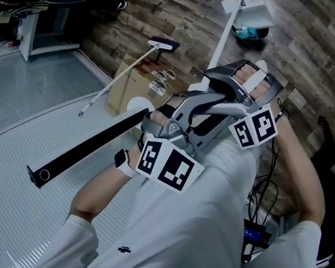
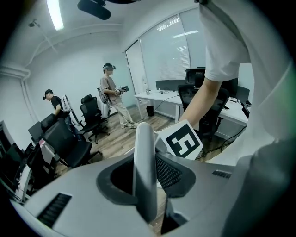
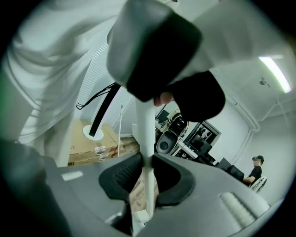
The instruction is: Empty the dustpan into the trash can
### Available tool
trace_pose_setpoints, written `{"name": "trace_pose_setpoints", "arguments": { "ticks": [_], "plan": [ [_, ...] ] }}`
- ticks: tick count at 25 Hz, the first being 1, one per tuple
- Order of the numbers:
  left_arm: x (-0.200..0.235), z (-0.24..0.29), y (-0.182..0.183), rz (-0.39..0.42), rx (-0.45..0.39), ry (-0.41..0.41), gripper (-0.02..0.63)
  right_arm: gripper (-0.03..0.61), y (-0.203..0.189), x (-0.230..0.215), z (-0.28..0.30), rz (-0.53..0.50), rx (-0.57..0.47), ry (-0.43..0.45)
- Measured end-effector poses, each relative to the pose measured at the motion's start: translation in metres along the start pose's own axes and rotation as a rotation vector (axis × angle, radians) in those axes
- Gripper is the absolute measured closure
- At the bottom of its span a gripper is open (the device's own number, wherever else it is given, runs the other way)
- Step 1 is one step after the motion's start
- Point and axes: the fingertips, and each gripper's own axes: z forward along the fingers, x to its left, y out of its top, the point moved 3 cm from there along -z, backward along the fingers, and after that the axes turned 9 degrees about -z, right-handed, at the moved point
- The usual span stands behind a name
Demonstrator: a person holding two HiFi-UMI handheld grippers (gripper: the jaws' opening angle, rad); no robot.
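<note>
Both grippers hold one long white dustpan handle [image 1: 221, 38] close to my body. That handle runs away from me over the wood floor to the white dustpan [image 1: 249, 8], whose dark mouth [image 1: 249, 32] holds something teal. My left gripper [image 1: 187, 111] is nearer my chest; in its own view the handle [image 2: 144, 166] stands clamped between the pads [image 2: 169, 172]. My right gripper [image 1: 244, 79] is further along the handle, and its jaws [image 3: 147, 178] pinch the thin pole [image 3: 147, 152]. I cannot make out a trash can.
A cardboard box [image 1: 127, 88] sits on the floor ahead, with a white disc [image 1: 139, 105] on it and a long black bar [image 1: 88, 147] leaning out over the grey mat. A white-poled broom [image 1: 121, 74] lies across it. People and office chairs [image 2: 92, 115] stand further off.
</note>
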Motion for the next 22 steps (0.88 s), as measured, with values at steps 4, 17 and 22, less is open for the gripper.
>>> {"name": "trace_pose_setpoints", "arguments": {
  "ticks": [4, 17, 22],
  "plan": [
    [-0.006, 0.002, -0.002, 0.02, 0.008, -0.004, 0.502, 0.489, 0.0, 0.004, -0.002, -0.004, 0.0, 0.001],
    [0.011, 0.002, 0.009, 0.138, 0.025, 0.026, 0.5, 0.489, -0.006, -0.02, 0.003, -0.008, -0.02, -0.024],
    [0.022, 0.0, 0.019, 0.159, 0.018, 0.041, 0.5, 0.491, -0.008, -0.035, 0.003, -0.006, -0.033, -0.033]
  ]
}}
